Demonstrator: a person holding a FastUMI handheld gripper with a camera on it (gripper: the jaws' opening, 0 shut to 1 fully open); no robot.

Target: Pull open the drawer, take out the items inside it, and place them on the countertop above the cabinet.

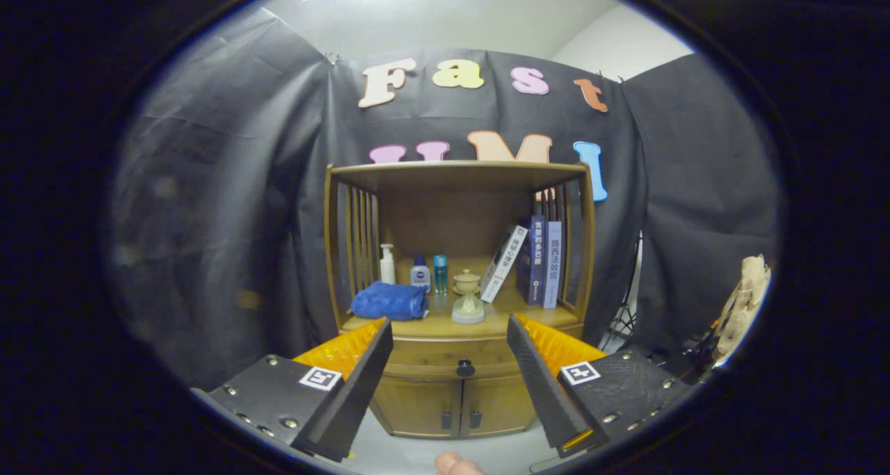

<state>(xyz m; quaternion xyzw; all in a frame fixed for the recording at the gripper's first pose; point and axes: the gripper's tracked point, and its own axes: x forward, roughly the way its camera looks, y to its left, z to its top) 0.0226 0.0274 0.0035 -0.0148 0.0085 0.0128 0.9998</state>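
Gripper [450, 336] was held released, fingers spread wide, nothing grasped. Drawer [455, 358] was seen shut just beyond fingers, knob [465, 368] between them. On counter [445, 325] above, blue towel [389, 301] lay left, bottles [420, 273] behind, books [532, 261] far right.

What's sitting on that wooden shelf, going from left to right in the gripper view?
Folded blue towel → white pump bottle → small blue-capped bottle → slim teal bottle → pale ceramic stand → leaning white book → two upright blue books. The open gripper hovers before the closed drawer's dark knob.
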